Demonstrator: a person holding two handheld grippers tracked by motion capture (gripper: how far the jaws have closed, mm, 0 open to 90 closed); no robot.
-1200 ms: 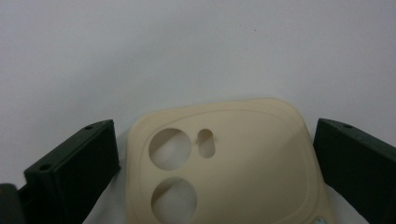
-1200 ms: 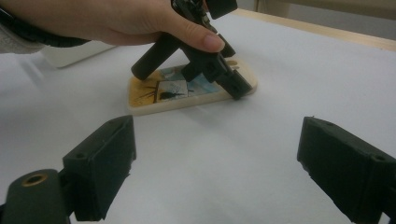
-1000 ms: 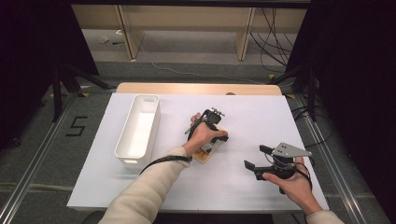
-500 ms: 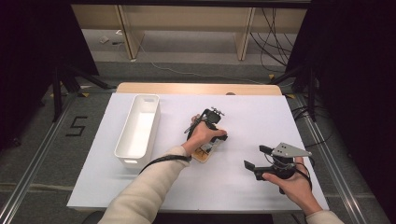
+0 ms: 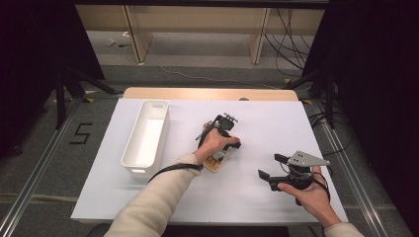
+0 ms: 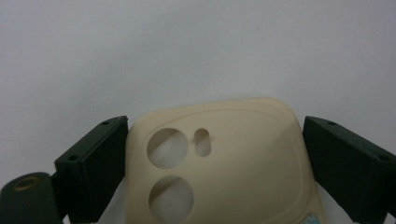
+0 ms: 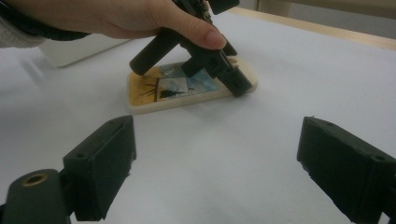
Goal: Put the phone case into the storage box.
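Observation:
A cream phone case [image 5: 216, 163] lies flat on the white table [image 5: 276, 123] near the middle, its picture side up in the right gripper view [image 7: 182, 88]. My left gripper [image 5: 226, 150] tilts down over its camera-hole end, open, and the case [image 6: 224, 158] lies between the two jaws, close to each. My right gripper [image 5: 271, 167] hovers low to the right of the case, open, with only bare table between its jaws [image 7: 215, 158]. It points toward the case and the left hand [image 7: 116, 18].
A long white bin [image 5: 146, 138] stands on the left part of the table, a hand's width from the left forearm. The table's wooden back edge [image 5: 207, 94] runs behind it. Cables [image 5: 291, 29] lie on the floor beyond.

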